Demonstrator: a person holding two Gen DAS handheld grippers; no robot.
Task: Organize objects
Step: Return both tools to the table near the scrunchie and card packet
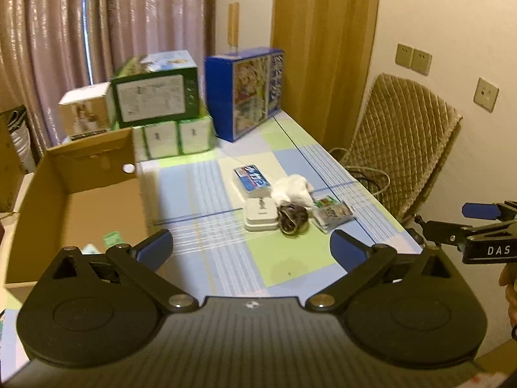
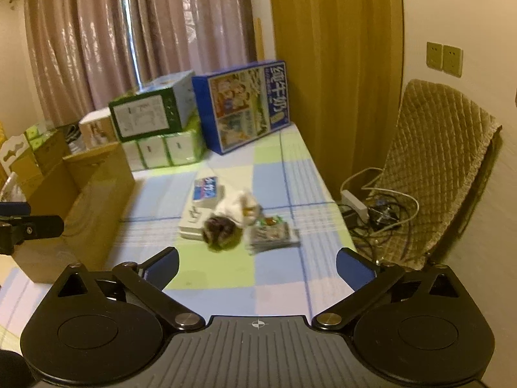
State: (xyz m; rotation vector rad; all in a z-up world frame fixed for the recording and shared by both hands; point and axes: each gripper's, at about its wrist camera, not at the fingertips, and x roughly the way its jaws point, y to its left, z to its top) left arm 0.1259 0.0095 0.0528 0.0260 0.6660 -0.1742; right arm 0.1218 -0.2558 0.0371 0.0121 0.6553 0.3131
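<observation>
Left gripper [image 1: 251,245]: fingers spread wide, holding nothing, hovering above the checked surface [image 1: 200,194]. Right gripper [image 2: 257,266]: fingers likewise spread and empty. Loose items are clustered mid-surface, at 12 o'clock from both grippers: a blue-and-white packet [image 1: 251,178], a white case [image 1: 261,215], a white cloth [image 1: 290,189], a dark round object [image 1: 293,220] and a printed sachet [image 1: 332,212], all touching or just beside one another. An open cardboard box [image 1: 80,194] stands at 10 o'clock.
</observation>
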